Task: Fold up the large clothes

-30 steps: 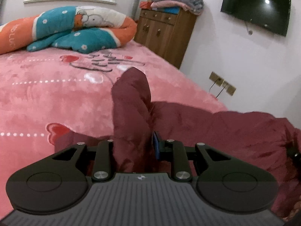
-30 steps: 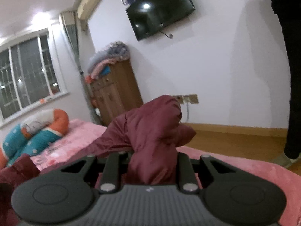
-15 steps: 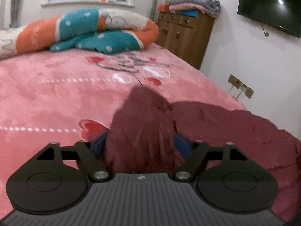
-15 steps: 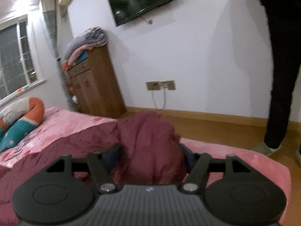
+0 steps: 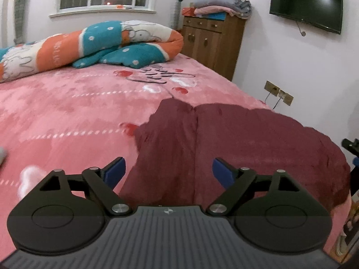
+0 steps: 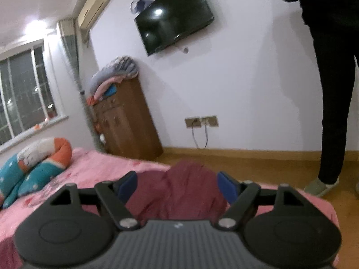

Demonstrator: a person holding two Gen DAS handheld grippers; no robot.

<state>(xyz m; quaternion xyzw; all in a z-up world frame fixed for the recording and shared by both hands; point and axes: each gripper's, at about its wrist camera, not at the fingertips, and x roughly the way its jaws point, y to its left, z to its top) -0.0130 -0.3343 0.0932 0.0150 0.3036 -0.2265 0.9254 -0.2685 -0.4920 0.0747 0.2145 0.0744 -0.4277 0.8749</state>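
Observation:
A large dark red garment [image 5: 235, 139] lies spread on the pink bed [image 5: 67, 112], near its right edge. My left gripper [image 5: 168, 171] is open, its blue pads [image 5: 115, 170] wide apart just above the garment's near left part. In the right wrist view the same garment [image 6: 179, 190] lies bunched under my right gripper [image 6: 178, 185], which is also open and holds nothing. The other gripper shows at the right edge of the left wrist view [image 5: 352, 148].
A rolled orange, teal and white quilt [image 5: 89, 44] lies at the head of the bed. A wooden cabinet [image 5: 213, 40] with folded blankets stands by the wall under a TV [image 5: 307, 4]. A person in black [image 6: 332, 78] stands on the wooden floor beside the bed.
Both grippers have opened and let go of the red garment. The raised folds they held have dropped flat onto the bed.

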